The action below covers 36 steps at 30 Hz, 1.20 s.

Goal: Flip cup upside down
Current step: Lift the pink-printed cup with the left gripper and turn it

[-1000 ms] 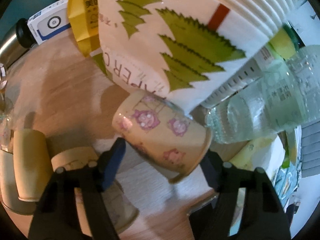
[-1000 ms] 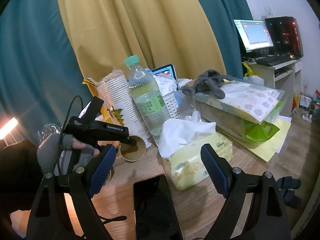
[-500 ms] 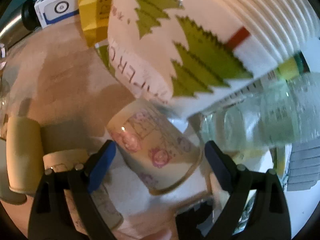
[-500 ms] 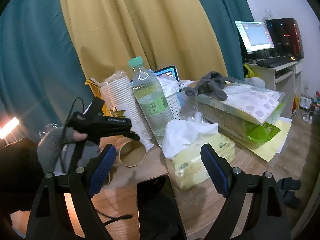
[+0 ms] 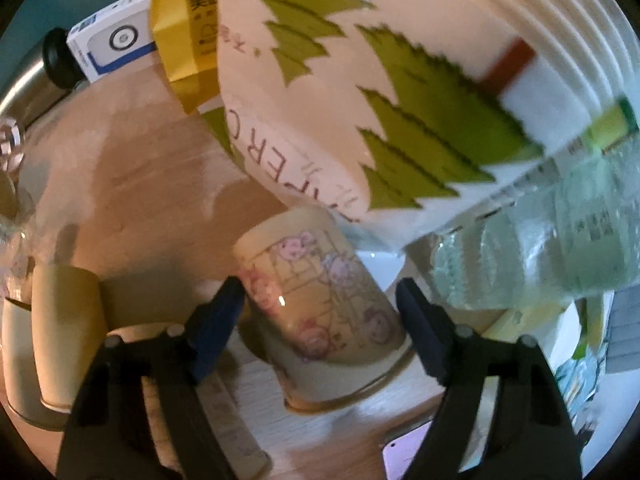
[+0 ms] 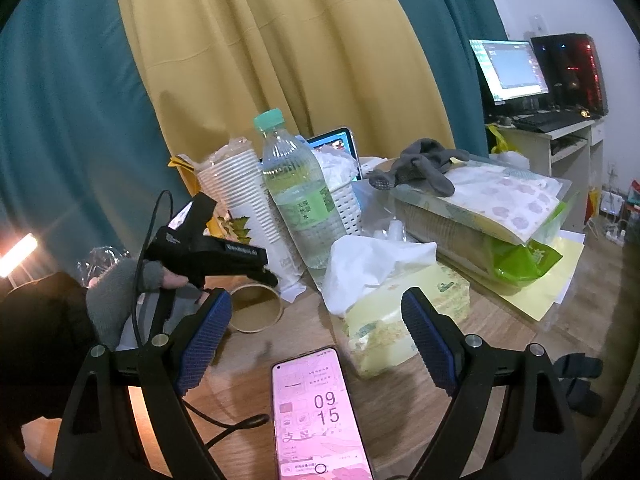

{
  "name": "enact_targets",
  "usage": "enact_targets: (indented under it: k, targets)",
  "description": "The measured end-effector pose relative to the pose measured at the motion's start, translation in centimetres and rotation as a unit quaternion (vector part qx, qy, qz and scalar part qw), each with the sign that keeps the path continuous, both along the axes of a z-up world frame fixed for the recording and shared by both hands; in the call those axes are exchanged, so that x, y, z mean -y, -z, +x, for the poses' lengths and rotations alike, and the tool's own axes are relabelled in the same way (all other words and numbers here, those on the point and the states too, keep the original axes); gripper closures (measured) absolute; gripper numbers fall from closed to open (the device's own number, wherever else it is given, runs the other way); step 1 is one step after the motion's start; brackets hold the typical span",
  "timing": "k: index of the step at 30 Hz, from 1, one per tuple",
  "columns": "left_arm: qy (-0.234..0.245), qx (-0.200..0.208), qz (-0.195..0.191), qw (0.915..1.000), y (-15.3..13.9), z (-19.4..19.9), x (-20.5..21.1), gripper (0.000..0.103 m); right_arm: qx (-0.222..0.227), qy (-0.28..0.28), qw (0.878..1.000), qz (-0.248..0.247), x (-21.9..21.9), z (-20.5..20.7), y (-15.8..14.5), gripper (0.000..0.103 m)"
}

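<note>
A cream paper cup with pink pig drawings [image 5: 320,304] lies tilted between my left gripper's [image 5: 320,312] blue pads, rim toward the camera. The pads stand close to its sides; contact is unclear. In the right wrist view the cup [image 6: 256,308] shows its open mouth facing the camera, low over the wooden table [image 6: 248,384], under the left gripper [image 6: 264,276]. My right gripper [image 6: 316,336] is open and empty, held back above a phone [image 6: 316,412].
A tall sleeve of stacked white paper cups [image 5: 360,80] and a water bottle [image 5: 560,248] stand right behind the cup. Two beige cups [image 5: 64,332] lie at left. A tissue pack [image 6: 400,308], basket and stacked bags crowd the table's right.
The left gripper has rolled and lowered with the cup, whose rim now faces nearer the camera and table. The right gripper stayed nearly still; the phone screen has lit up.
</note>
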<state>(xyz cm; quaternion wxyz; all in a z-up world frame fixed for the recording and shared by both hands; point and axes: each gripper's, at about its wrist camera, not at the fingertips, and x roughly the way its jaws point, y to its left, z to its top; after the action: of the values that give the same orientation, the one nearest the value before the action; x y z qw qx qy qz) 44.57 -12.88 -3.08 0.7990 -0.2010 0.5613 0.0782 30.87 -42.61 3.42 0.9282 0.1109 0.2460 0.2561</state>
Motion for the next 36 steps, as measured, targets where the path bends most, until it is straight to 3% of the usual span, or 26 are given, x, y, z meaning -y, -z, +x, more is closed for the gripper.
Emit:
enact_targets:
  k: [4, 13, 19, 26, 31, 36]
  targets:
    - [0.011, 0.005, 0.004, 0.9999, 0.0, 0.0, 0.3, 0.034, 0.002, 0.002, 1.000, -0.001, -0.1, -0.2, -0.2, 0.014]
    - [0.051, 0.029, -0.024, 0.9980, -1.9, -2.3, -0.2, 0.036, 0.006, 0.011, 1.000, -0.010, -0.8, -1.2, -1.0, 0.014]
    - [0.099, 0.082, -0.032, 0.9912, -5.8, -5.2, -0.1, 0.036, 0.016, 0.017, 1.000, -0.015, -1.7, -2.8, -2.2, 0.014]
    - [0.173, 0.154, -0.027, 0.9725, -9.7, -14.3, 1.1, 0.036, 0.025, 0.016, 0.999, -0.022, -3.6, -5.5, -3.4, 0.014]
    - [0.193, 0.194, 0.013, 0.9619, -9.3, -19.9, -0.3, 0.036, 0.027, -0.007, 0.999, -0.022, -6.4, -7.8, -3.4, 0.014]
    - [0.204, 0.221, 0.026, 0.9533, -8.5, -25.2, -1.8, 0.036, 0.011, -0.043, 0.999, -0.006, -9.5, -9.7, -3.1, 0.014]
